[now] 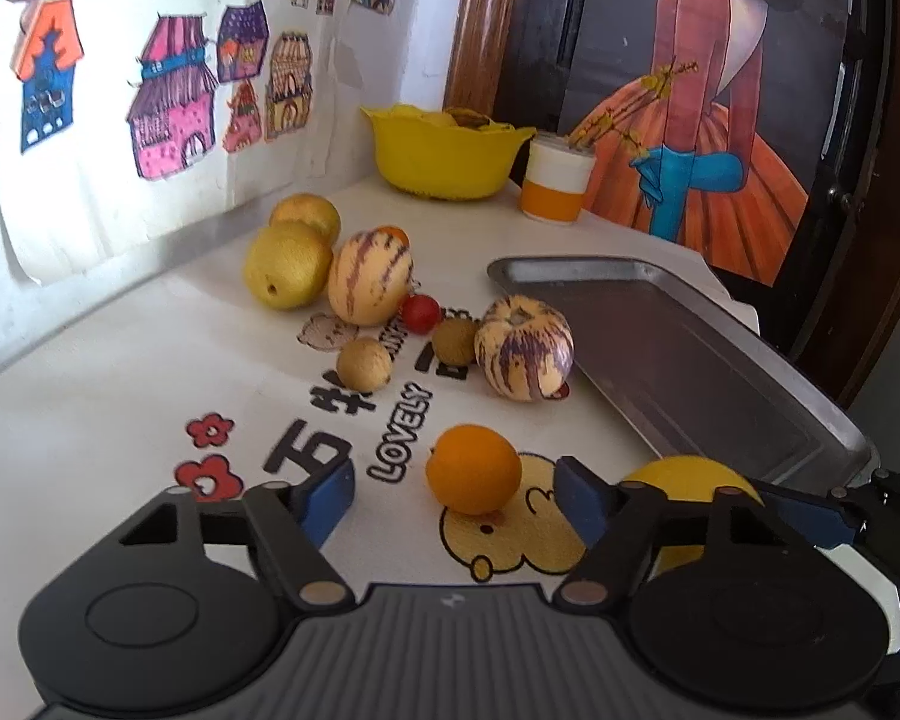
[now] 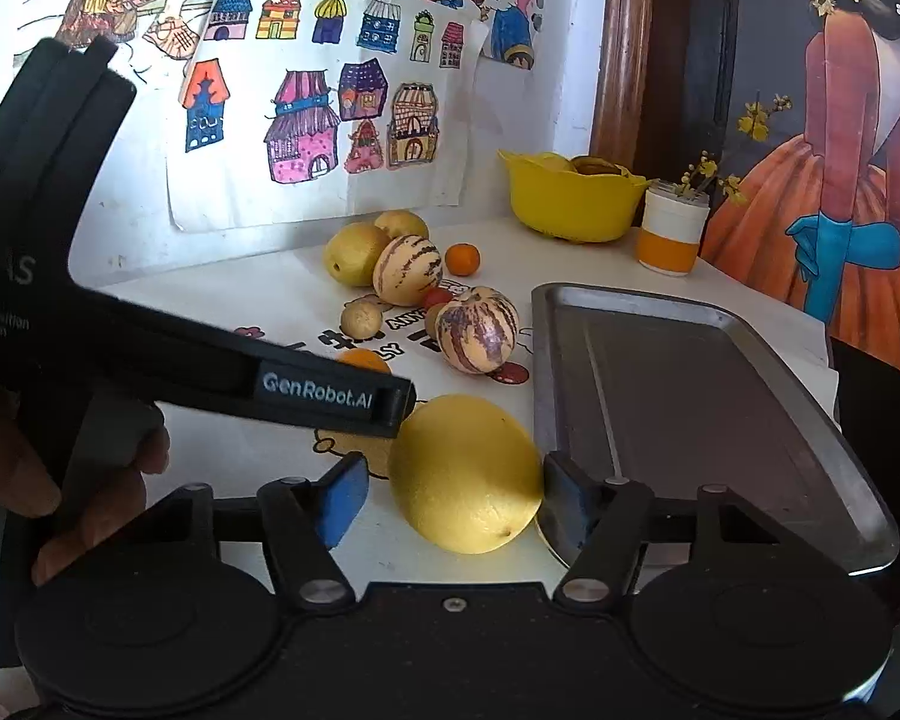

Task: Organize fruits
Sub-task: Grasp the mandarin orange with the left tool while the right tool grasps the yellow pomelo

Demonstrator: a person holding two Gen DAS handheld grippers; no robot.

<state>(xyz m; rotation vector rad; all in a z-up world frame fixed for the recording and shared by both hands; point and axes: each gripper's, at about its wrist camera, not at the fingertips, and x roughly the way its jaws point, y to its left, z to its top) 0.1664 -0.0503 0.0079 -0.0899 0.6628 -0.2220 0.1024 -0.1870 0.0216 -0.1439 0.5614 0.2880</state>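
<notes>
Left gripper [image 2: 399, 405] crosses above yellow fruit [image 2: 465, 474] beside tray [image 2: 690, 312]

Your left wrist camera sits low over the white printed tablecloth [image 1: 120, 372], looking forward toward the corner with the drawings. Your right wrist camera sits just to its right, close to the metal tray [image 2: 690, 372], facing the same way. Both views share the tray [image 1: 690, 348], the scattered fruit and the yellow bowl [image 1: 444, 156] [image 2: 570, 198].
</notes>
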